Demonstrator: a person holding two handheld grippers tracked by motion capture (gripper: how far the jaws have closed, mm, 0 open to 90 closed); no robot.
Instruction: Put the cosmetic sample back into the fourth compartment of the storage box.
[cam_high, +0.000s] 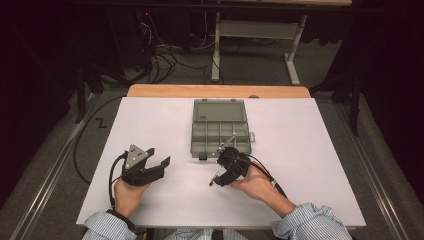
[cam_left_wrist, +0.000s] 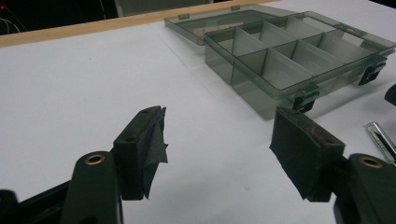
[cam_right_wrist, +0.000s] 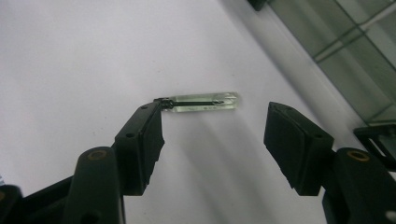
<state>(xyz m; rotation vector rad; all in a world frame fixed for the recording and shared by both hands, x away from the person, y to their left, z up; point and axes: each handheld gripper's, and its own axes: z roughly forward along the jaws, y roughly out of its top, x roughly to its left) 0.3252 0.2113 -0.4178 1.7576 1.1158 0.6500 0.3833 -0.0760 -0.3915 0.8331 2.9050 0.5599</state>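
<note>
A grey see-through compartment box (cam_high: 220, 131) lies open mid-table, its lid folded back and its cells (cam_left_wrist: 280, 56) bare. A small clear tube with a dark bit inside (cam_right_wrist: 201, 102) lies flat on the white table just beyond the tip of one jaw of my right gripper (cam_right_wrist: 215, 116), which is open and holds nothing. In the high view that gripper (cam_high: 220, 176) sits just in front of the box, angled toward the near left. My left gripper (cam_high: 159, 164) rests at the near left, open and empty (cam_left_wrist: 219, 119), facing the box.
The white tabletop (cam_high: 310, 165) has bare room on both sides of the box. A wooden strip (cam_high: 215, 91) runs along its far edge. Beyond it are a desk frame (cam_high: 260, 35) and floor cables (cam_high: 165, 55).
</note>
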